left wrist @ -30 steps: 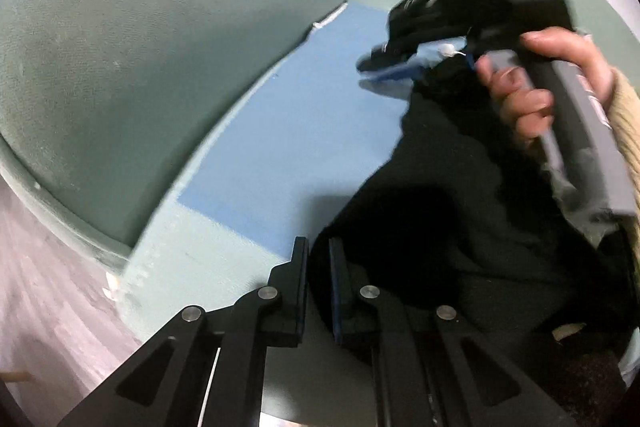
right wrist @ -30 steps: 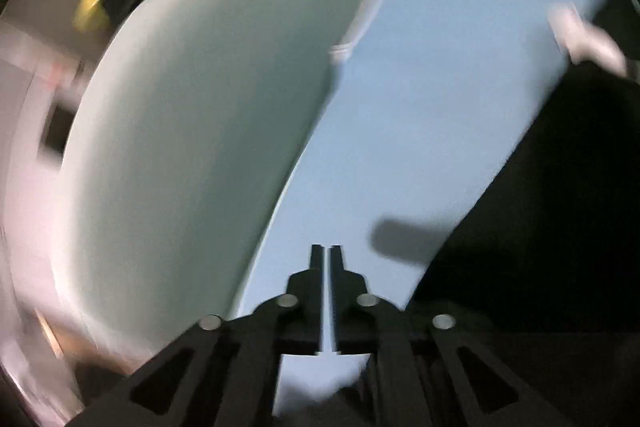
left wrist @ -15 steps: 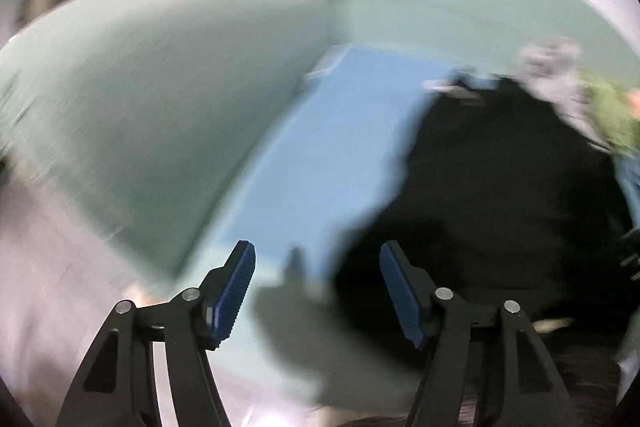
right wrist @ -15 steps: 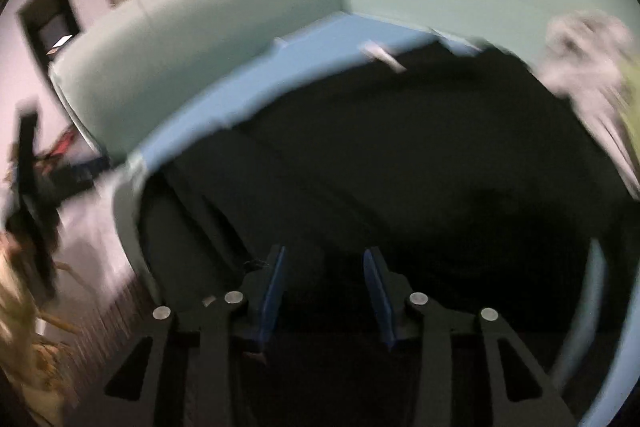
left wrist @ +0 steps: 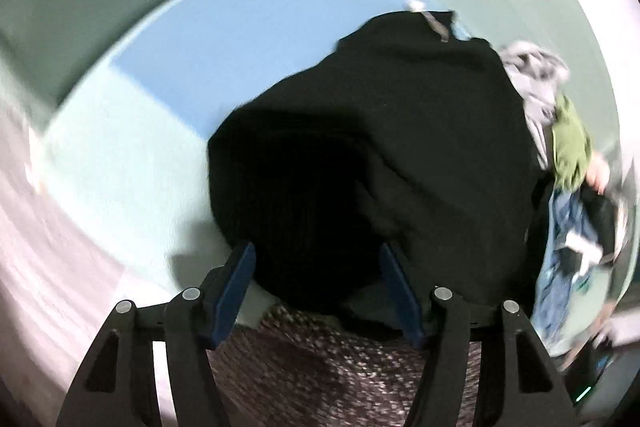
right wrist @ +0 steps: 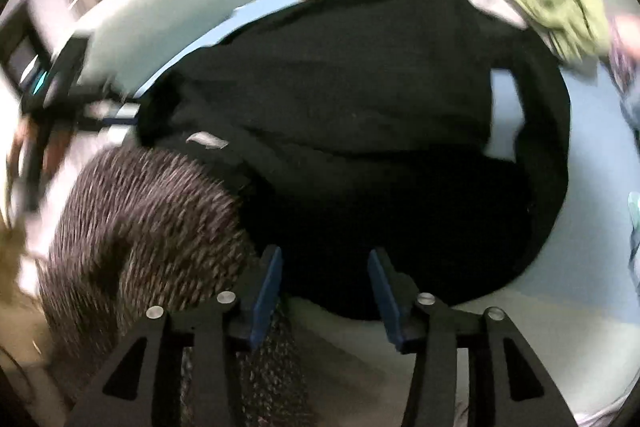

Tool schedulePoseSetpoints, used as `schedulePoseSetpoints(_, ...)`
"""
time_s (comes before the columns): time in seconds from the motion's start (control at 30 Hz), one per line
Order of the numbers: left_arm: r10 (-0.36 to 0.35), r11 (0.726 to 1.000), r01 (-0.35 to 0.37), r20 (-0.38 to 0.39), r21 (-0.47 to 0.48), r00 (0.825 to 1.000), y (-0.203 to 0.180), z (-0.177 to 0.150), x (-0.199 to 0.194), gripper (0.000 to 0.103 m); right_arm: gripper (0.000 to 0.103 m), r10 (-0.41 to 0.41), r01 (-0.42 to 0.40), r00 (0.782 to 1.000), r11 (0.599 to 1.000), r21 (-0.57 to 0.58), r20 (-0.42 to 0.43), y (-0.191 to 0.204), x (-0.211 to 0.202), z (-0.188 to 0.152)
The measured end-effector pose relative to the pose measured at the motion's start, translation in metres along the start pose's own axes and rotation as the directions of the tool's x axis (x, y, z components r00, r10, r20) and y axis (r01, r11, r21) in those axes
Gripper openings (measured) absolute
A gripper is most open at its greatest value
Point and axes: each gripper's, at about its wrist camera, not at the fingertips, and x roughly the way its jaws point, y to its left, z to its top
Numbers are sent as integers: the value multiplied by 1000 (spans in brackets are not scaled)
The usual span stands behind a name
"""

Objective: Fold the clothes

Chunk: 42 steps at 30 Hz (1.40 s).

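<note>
Both the left tongs point(left wrist: 316, 283) and right tongs point(right wrist: 324, 281) are held wide and empty at the crumpled black fabric garment's point(left wrist: 400, 131) near hem, seemingly to seize it for folding.

Bare blue cushion point(left wrist: 248, 39) lay open to the far left of the black garment point(left wrist: 400, 147). On the right, a heap of grey, green and blue clothes point(left wrist: 560, 131) crowded its edge. A speckled knit point(right wrist: 140, 227) blocked the near left side.

Your support surface is a green sofa point(left wrist: 120, 155) with a blue seat panel point(left wrist: 248, 39); a black garment point(left wrist: 400, 147) and a mixed clothes pile point(left wrist: 560, 131) lie on it.
</note>
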Motion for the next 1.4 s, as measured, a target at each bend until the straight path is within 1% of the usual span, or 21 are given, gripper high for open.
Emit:
schedulePoseSetpoints(0.13, 71, 997, -71, -70, 4, 995, 0, -42, -8, 65, 48, 20, -16, 999, 994, -110, 33, 26, 18, 3)
schedulePoseSetpoints(0.23, 86, 996, -86, -53, 16, 995, -2, -39, -1, 64, 45, -19, 26, 999, 990, -140, 50, 38, 48, 24)
schedulePoseSetpoints(0.33, 3, 1000, -4, -39, -19, 999, -2, -31, -5, 45, 24, -2, 8, 998, 994, -110, 62, 36, 62, 36)
schedulePoseSetpoints(0.37, -16, 999, 15, -37, -29, 999, -3, -28, -5, 34, 11, -2, 8, 998, 995, -96, 65, 32, 62, 38)
schedulePoseSetpoints(0.43, -18, 999, 17, -33, -34, 999, -6, -28, -1, 15, 7, 52, -49, 996, 998, -49, 71, 32, 57, 44)
schedulePoseSetpoints(0.53, -99, 992, 98, -4, -78, 995, 3, -52, -28, 12, 7, 163, -164, 981, 986, 5, 103, 31, 39, 46)
schedulePoseSetpoints(0.63, -246, 959, 249, 36, -139, 969, 21, -58, -67, 10, 7, 255, -261, 959, 965, 35, 120, 24, 19, 43)
schedulePoseSetpoints(0.73, -254, 955, 256, 34, -150, 967, 30, -57, -87, 7, 7, 333, -343, 935, 937, 70, 122, 16, 6, 37)
schedulePoseSetpoints(0.8, -181, 976, 180, 5, -126, 984, 31, -64, -91, 7, 7, 347, -353, 935, 931, 96, 76, 15, 19, 30)
schedulePoseSetpoints(0.83, -122, 985, 118, -26, -124, 992, 35, -69, -85, 7, 8, 337, -338, 941, 935, 106, 32, 17, 30, 26)
schedulePoseSetpoints(0.87, -65, 990, 58, -54, -128, 996, 34, -73, -72, 6, 15, 325, -321, 945, 940, 118, -18, 19, 43, 20)
schedulePoseSetpoints(0.9, 27, 992, -36, -78, -118, 997, 32, -67, -55, 6, 17, 324, -319, 946, 938, 135, -17, 18, 45, 16)
schedulePoseSetpoints(0.93, 139, 985, -147, -90, -89, 986, 30, -66, -44, 6, 19, 325, -321, 946, 934, 155, -1, 16, 45, 13)
schedulePoseSetpoints(1.0, 251, 966, -255, -86, -33, 964, 27, -71, -44, 6, 54, 357, -352, 934, 910, 219, 18, 0, 31, 11)
schedulePoseSetpoints(1.07, 294, 956, -295, -67, 2, 953, 22, -72, -52, 6, 55, 354, -360, 932, 893, 270, 71, -20, 11, 7)
schedulePoseSetpoints(1.13, 299, 953, -299, 3, 40, 954, 5, -66, -70, 9, 60, 212, -242, 969, 920, 309, 127, -53, -17, 5)
schedulePoseSetpoints(1.2, 289, 950, -298, 103, 87, 952, -20, -57, -87, 35, 63, 56, -110, 985, 929, 353, 161, -85, -39, 5)
schedulePoseSetpoints(1.23, 262, 953, -281, 157, 116, 952, -37, -53, -94, 67, 64, -53, -10, 987, 920, 392, 151, -105, -45, 7)
schedulePoseSetpoints(1.27, 217, 959, -245, 185, 145, 959, -52, -50, -97, 81, 70, -138, 70, 981, 904, 421, 134, -121, -48, 10)
schedulePoseSetpoints(1.33, 124, 964, -172, 226, 205, 966, -83, -44, -100, 81, 71, -226, 152, 968, 876, 457, 111, -151, -43, 20)
schedulePoseSetpoints(1.4, 39, 961, -89, 187, 263, 982, -134, -34, -77, 81, 72, -201, 131, 975, 855, 502, 89, -173, -23, 29)
